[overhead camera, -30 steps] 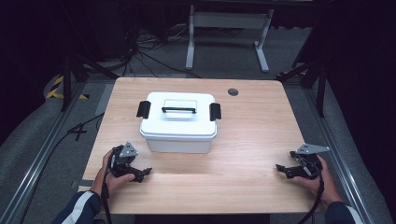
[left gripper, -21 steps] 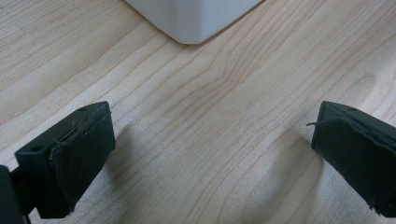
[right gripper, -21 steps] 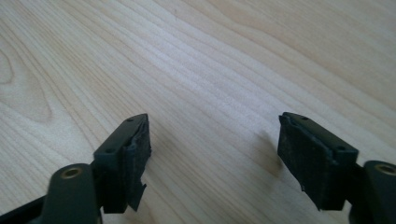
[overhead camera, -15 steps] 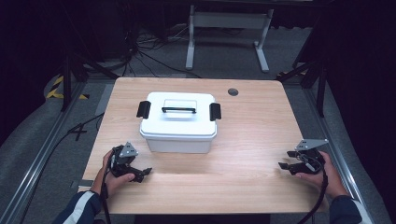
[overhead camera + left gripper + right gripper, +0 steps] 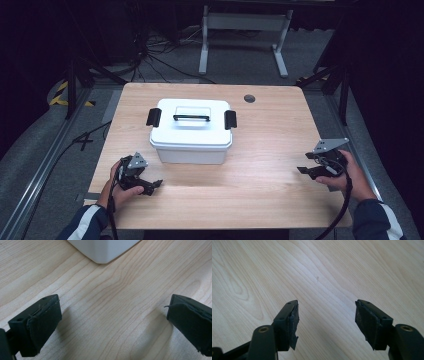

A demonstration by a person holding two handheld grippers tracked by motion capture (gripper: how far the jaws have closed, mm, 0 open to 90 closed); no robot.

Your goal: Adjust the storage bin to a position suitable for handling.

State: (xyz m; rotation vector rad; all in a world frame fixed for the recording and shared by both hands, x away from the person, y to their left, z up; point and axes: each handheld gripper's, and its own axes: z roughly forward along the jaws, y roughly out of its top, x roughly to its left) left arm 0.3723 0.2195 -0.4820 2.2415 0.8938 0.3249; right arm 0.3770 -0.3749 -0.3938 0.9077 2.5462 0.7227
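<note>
The counter (image 5: 270,150) is a pale wood-grain slab, flat and matt, with a small dark round grommet (image 5: 249,98) near its far edge. On it, left of centre and toward the far side, sits the box (image 5: 191,131): white plastic, rectangular with rounded corners, lid on, a black bar handle (image 5: 191,118) on top and a black latch (image 5: 153,116) at each end. The left gripper (image 5: 150,186) rests near the box's near left corner, its fingers (image 5: 42,322) wide apart over bare wood, with a box corner just ahead in the left gripper view. The right gripper (image 5: 306,171) hangs well apart from the box, by the right edge; its fingers (image 5: 290,317) have just been closing yet stand apart, nothing between them. The step looks like an approach to the box; done well, each gripper would come in level at its own latch, square to it, with soft pads meeting hard smooth plastic.
</note>
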